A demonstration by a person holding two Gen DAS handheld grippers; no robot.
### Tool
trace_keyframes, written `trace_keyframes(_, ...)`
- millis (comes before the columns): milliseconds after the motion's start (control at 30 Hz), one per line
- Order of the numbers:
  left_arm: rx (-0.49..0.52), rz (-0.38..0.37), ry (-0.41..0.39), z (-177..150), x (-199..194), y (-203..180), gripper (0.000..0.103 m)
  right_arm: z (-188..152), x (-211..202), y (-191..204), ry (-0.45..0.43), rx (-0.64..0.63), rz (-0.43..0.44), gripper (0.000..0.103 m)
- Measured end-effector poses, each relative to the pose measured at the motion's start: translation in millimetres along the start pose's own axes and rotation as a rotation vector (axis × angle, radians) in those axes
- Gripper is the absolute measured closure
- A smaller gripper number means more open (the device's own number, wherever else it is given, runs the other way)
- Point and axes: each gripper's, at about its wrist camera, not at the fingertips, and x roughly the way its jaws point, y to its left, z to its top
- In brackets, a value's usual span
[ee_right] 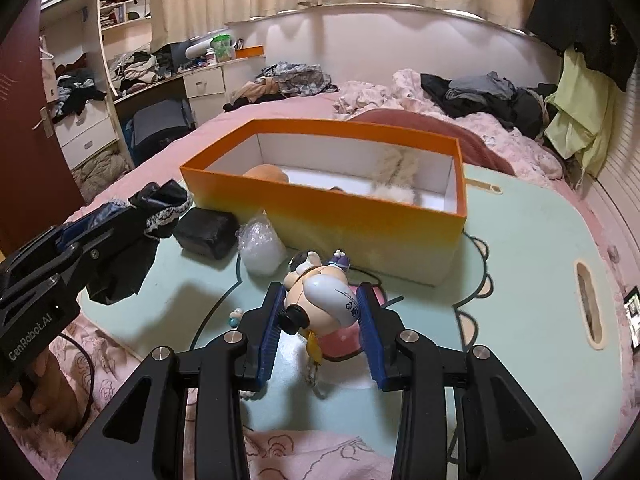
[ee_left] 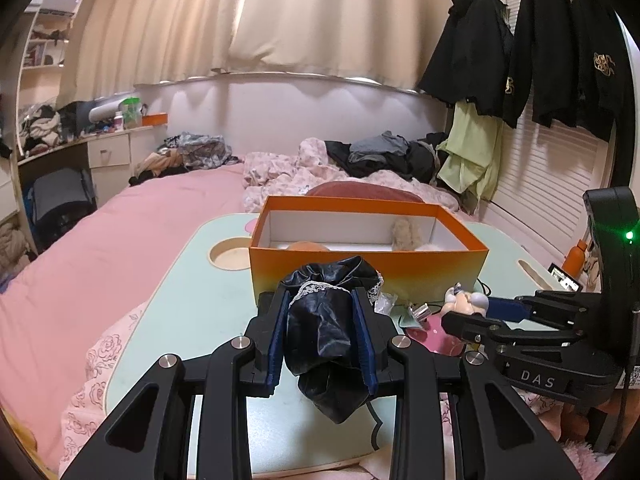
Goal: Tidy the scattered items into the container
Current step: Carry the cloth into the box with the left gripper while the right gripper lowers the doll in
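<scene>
My left gripper point(ee_left: 320, 312) is shut on a black satin cloth with lace trim point(ee_left: 324, 332) and holds it above the mint lap table point(ee_left: 192, 304), in front of the orange box point(ee_left: 360, 268). My right gripper point(ee_right: 322, 312) is shut on a small plastic figurine point(ee_right: 320, 296), just above the table in front of the box point(ee_right: 328, 216). The box holds a tan round item point(ee_right: 268, 173) and a cream furry toy point(ee_right: 394, 178). The cloth also shows in the right wrist view point(ee_right: 160, 204), and the figurine in the left wrist view point(ee_left: 466, 302).
On the table lie a black pouch point(ee_right: 206, 230), a clear plastic bag point(ee_right: 262, 254), a small bead toy point(ee_right: 236, 316) and a pink item point(ee_right: 344, 338). A phone point(ee_right: 634, 318) sits at the right edge. Pink bedding with heaps of clothes surrounds the table.
</scene>
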Motion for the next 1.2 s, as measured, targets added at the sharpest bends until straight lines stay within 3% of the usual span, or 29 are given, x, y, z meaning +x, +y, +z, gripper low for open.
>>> trace_keyframes(233, 0.024, 0.002, -0.002, 17, 4, -1, 0.073, 19, -14, -8, -0.058, 0.015, -0.009, 0.065)
trace_keyframes(433, 0.060, 0.032, -0.046, 52, 15, -3, 0.073, 55, -18, -15, -0.118, 0.030, -0.003, 0.065)
trace_keyframes(533, 0.051, 0.017, -0.029, 72, 31, 0, 0.073, 76, -12, -22, -0.131, 0.049, 0.002, 0.065)
trace_keyframes(733, 0.037, 0.009, 0.027, 99, 76, 1, 0.073, 105, 25, -37, -0.070, 0.077, -0.016, 0.065)
trace_keyframes(867, 0.035, 0.031, 0.086, 98, 101, 0, 0.073, 103, 52, -50, -0.001, 0.128, 0.000, 0.065)
trace_keyframes(1200, 0.026, 0.039, 0.110, 92, 106, -3, 0.072, 95, 54, -61, 0.011, 0.172, 0.009, 0.064)
